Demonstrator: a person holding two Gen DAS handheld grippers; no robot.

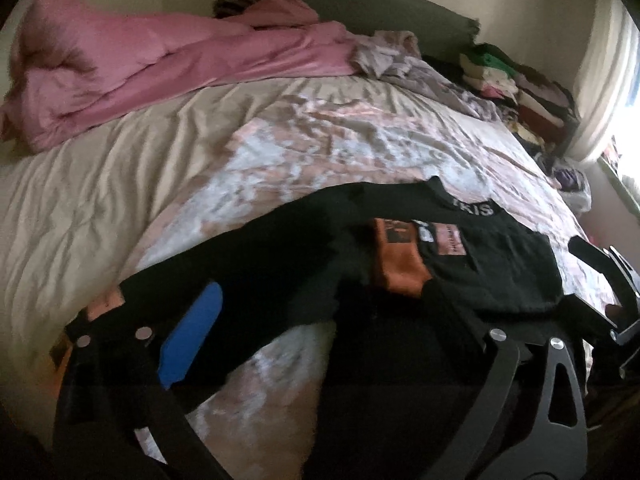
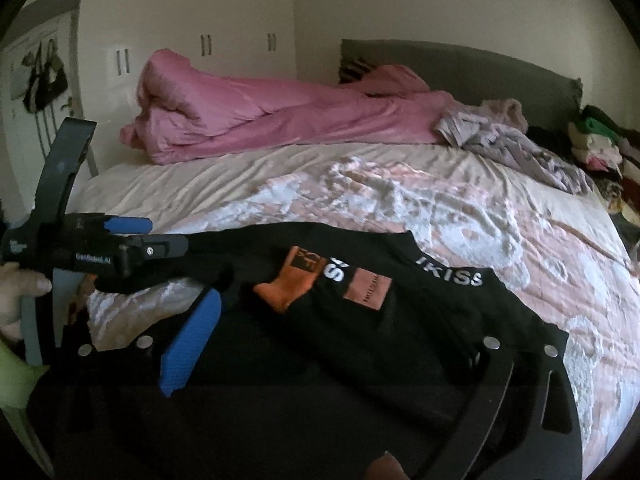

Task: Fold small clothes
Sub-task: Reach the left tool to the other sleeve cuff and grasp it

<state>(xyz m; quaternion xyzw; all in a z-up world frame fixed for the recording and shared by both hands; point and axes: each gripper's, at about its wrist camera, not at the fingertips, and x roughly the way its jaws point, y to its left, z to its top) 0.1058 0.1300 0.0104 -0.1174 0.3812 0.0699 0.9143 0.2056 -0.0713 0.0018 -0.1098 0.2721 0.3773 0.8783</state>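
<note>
Our left gripper (image 1: 320,320) hangs with jaws wide apart, gripping nothing, over the black garment (image 1: 280,248) spread on the bed (image 1: 120,184). Our right gripper (image 2: 332,332) gapes empty too. We judge the cloth light and limp; we'd pinch its hem corners rather than the middle.

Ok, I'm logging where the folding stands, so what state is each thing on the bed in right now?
Black garment: lying on the bed, partly folded, lettered neckband showing.
Orange piece: lying on the black garment.
Pink duvet: bunched up at the far side.
Bedsheet: rumpled.
Lilac cloth: crumpled near the headboard.
Clothes pile: stacked at the bed's far corner.
Left tool: open, holding nothing.
Right tool: open, holding nothing.
</note>
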